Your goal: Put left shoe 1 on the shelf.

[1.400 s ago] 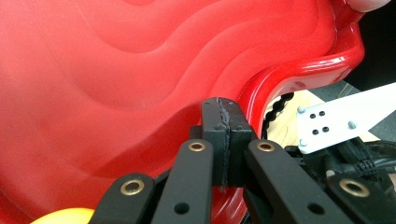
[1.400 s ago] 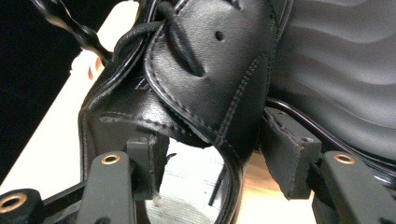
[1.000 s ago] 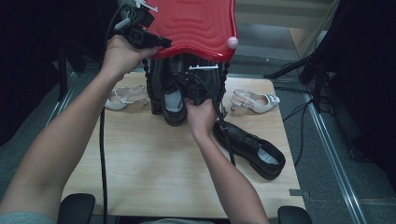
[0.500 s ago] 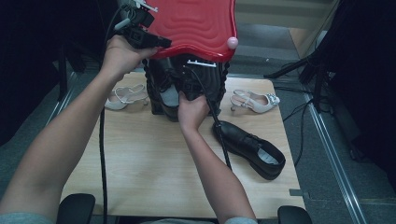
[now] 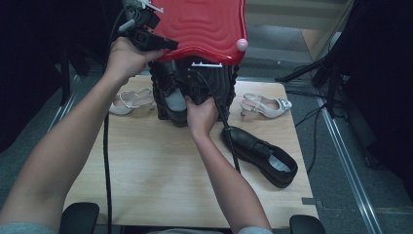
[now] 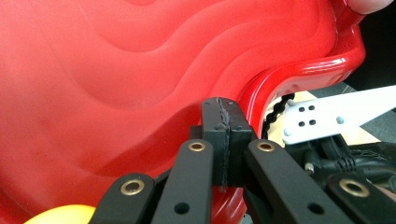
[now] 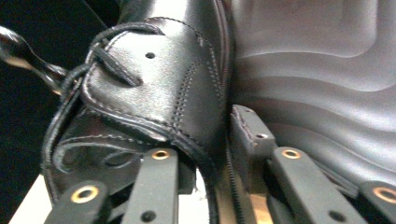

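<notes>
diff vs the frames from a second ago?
Right hand pushed further in under the red lid, toward the black shoe inside the case. Right gripper jaws have just been opening; the shoe's side sits between them, grip unclear. Left gripper stays shut at the lid's edge. Black shoe on the table and both white sandals: unchanged.

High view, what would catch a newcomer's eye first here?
The glossy red lid with rippled ridges, raised at the far edge of the table, stands out most; the left claw is shut on its rim. Beneath it, the right claw straddles the side of a black leather shoe, its jaws having just been opening. Another black shoe lies on the table's right side.
</notes>
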